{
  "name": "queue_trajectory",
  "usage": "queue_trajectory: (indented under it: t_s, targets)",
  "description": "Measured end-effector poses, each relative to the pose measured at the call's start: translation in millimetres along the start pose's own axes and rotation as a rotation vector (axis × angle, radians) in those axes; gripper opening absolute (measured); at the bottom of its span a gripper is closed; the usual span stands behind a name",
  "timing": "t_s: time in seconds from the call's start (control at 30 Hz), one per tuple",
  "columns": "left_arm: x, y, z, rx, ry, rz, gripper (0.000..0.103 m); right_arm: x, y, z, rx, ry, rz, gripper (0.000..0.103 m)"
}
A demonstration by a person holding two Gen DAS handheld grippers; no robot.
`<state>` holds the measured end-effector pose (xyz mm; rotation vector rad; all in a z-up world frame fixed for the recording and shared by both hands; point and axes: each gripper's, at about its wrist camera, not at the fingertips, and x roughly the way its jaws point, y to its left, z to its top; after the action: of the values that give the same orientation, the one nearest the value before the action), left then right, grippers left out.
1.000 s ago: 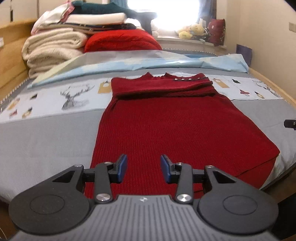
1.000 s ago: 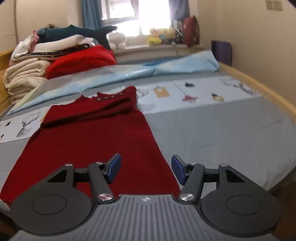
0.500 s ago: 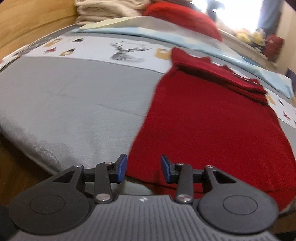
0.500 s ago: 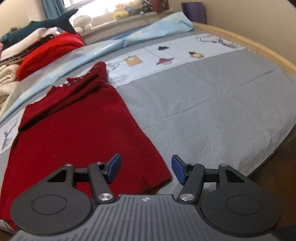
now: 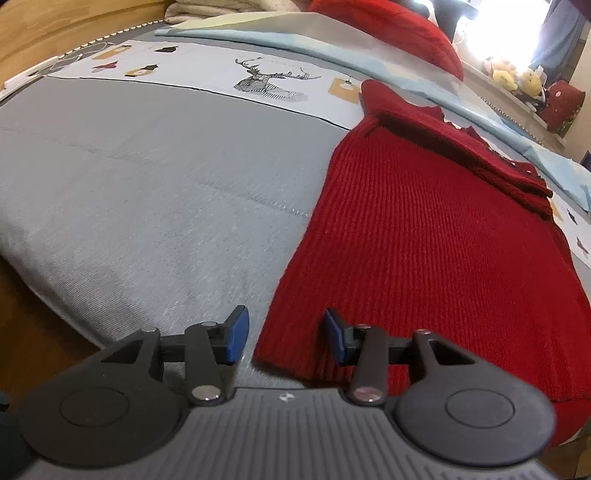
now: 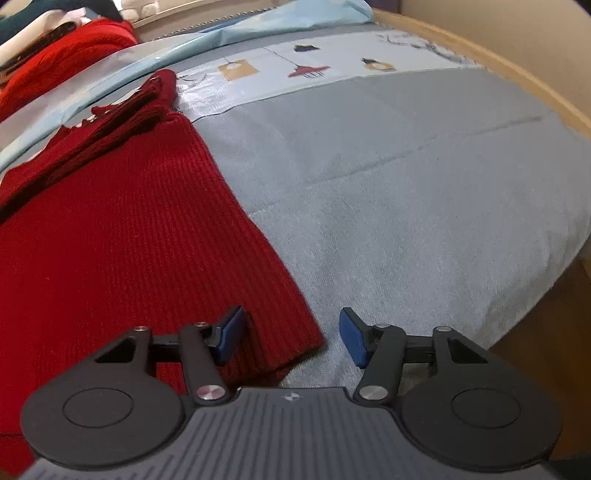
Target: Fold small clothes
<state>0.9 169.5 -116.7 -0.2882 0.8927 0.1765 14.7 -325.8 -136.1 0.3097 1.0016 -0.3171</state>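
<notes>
A dark red ribbed knit garment (image 5: 424, 240) (image 6: 129, 240) lies flat on the grey bed sheet (image 5: 147, 184) (image 6: 406, 203), its top part folded down over the body. My left gripper (image 5: 286, 332) hovers low over the hem's left corner. Its jaws are opening, the corner lies between the blue pads, and they do not press on it. My right gripper (image 6: 291, 332) is over the hem's right corner. Its jaws are closing with that corner between them, and the pads stand clear of the cloth.
The bed's front edge drops off just below both grippers. A wooden bed frame (image 5: 55, 37) (image 6: 498, 62) runs along both sides. A red pillow (image 5: 388, 33), folded blankets and a light blue sheet (image 6: 258, 22) lie at the head, with plush toys (image 5: 517, 77) on the sill.
Both grippers have dropped toward the bed and tipped downward. The left went to the hem's left corner, the right to its right corner. Left jaws widened slightly; right jaws narrowed slightly.
</notes>
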Motion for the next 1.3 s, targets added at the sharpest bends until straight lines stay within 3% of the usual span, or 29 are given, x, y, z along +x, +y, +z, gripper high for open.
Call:
queue_trajectory:
  t_s: [0.1, 0.13, 0.17, 0.23, 0.37, 0.43, 0.57, 0.7, 0.8, 0.9, 1.0, 1.13, 1.3]
  targets:
    - [2, -4, 1, 0.007, 0.000, -0.007, 0.047, -1, 7, 1, -0.038, -0.019, 0.004, 0.028]
    - [4, -6, 3, 0.012, 0.002, -0.017, 0.035, -2, 9, 1, -0.049, -0.027, 0.007, 0.016]
    - [3, -7, 3, 0.021, 0.004, -0.030, 0.022, -4, 10, 2, -0.052, -0.034, 0.016, 0.013]
    - [1, -8, 5, 0.024, 0.003, -0.035, 0.016, -7, 9, 3, -0.034, -0.047, 0.030, 0.013]
    - [-7, -4, 8, -0.050, 0.005, -0.123, 0.017, -4, -5, 4, 0.097, -0.018, 0.089, 0.015]
    - [-3, -8, 7, -0.027, 0.025, -0.107, 0.019, -1, -10, 4, 0.137, -0.001, 0.106, 0.016]
    - [7, -2, 3, -0.057, 0.051, -0.090, 0.023, 1, -6, 1, 0.111, 0.008, 0.085, 0.023]
    - [5, -7, 3, -0.025, 0.039, -0.090, 0.018, 0, 0, -1, 0.068, 0.003, 0.077, 0.027]
    - [0, -10, 1, 0.004, 0.005, -0.076, 0.016, -5, 3, -1, 0.039, -0.032, 0.073, 0.013]
    - [3, -10, 1, -0.004, 0.017, -0.072, 0.017, -11, 2, 1, 0.051, -0.058, 0.102, 0.013]
    - [8, -8, -2, -0.022, 0.030, -0.070, 0.018, -3, 2, -1, 0.057, -0.013, 0.099, 0.018]
    - [8, -12, 0, 0.004, 0.025, -0.054, 0.018, -4, 5, -2, 0.034, -0.017, 0.088, 0.017]
    - [-10, -25, 1, 0.060, -0.049, -0.046, 0.015, -19, 4, 1, 0.048, -0.082, 0.130, 0.012]
